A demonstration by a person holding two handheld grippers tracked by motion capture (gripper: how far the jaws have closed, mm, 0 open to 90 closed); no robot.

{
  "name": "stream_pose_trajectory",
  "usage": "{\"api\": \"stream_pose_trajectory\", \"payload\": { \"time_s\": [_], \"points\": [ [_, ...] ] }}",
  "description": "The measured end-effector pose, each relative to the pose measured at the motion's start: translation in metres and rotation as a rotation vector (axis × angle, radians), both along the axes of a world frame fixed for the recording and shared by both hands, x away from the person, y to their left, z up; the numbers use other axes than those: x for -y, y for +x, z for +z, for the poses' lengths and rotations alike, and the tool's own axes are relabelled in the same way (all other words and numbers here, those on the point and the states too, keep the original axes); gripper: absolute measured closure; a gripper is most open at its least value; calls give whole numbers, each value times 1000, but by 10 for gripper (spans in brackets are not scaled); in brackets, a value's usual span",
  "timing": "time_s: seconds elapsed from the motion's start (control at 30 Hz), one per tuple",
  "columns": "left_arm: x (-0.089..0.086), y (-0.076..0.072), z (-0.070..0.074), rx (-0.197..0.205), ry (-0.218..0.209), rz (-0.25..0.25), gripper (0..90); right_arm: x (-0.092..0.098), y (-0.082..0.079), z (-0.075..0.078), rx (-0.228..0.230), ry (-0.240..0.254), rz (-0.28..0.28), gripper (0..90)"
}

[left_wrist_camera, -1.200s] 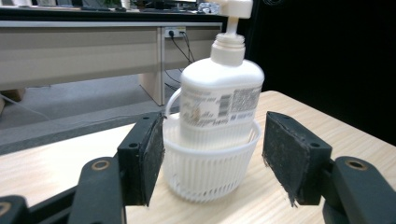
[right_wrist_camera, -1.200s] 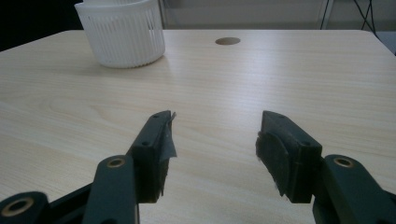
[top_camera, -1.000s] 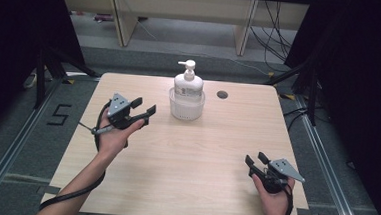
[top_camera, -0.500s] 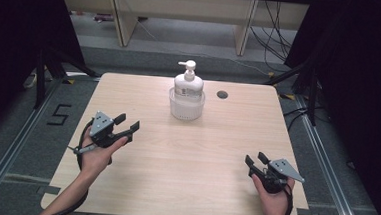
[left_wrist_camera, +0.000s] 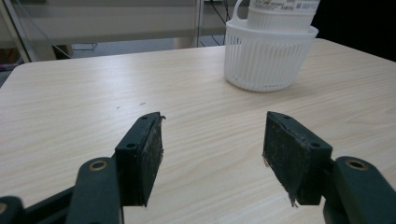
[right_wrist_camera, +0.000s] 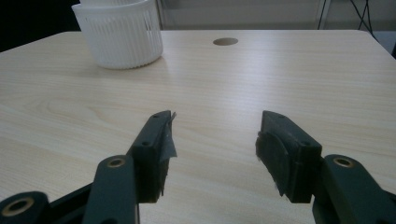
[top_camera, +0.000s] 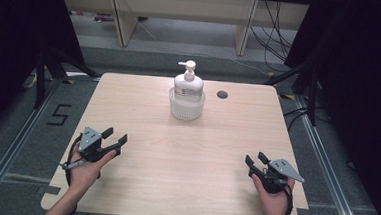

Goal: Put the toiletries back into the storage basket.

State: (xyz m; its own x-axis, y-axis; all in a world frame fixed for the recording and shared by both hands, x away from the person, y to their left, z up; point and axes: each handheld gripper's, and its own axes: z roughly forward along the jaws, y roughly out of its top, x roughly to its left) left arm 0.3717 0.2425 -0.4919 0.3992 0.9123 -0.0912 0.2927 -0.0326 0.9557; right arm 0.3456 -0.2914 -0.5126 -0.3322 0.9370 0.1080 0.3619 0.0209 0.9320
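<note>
Pump bottle stands upright inside a white ribbed basket at the far middle of the bench, just left of a round hole in the top. Left tongs sit near the left edge, held in a hand, jaws spread apart with nothing between them. Right tongs sit near the right edge, jaws likewise apart and empty. Both are well apart from the basket.
</note>
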Motion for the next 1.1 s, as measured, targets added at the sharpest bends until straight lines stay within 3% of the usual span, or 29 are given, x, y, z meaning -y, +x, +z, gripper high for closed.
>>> {"api": "stream_pose_trajectory", "payload": {
  "time_s": [0.2, 0.3, 0.37, 0.63, 0.83, 0.9, 0.93, 1.1],
  "points": [
    [-13, -6, -16, -15, -3, 43, 367, 0, 0, 0, 0, -2, -3, 454],
    [-19, -8, -25, -10, -1, 65, 367, 1, 1, 0, 13, -21, -1, 454],
    [-21, -7, -28, 5, 6, 70, 367, 0, 0, 0, -1, -4, -3, 454],
    [-26, -9, -32, 42, 9, 78, 363, 0, 2, 0, 15, -4, 28, 455],
    [-25, -9, -32, 42, 19, 82, 364, 0, 2, -1, 18, -2, 30, 454],
    [-24, -9, -32, 42, 19, 82, 366, 0, 1, 1, -4, -16, 16, 454],
    [-24, -9, -32, 42, 19, 80, 366, -1, 2, -1, 6, 15, 33, 454],
    [-24, -7, -32, 41, 12, 79, 366, 0, 2, -1, 27, 2, 21, 453]
  ]
}}
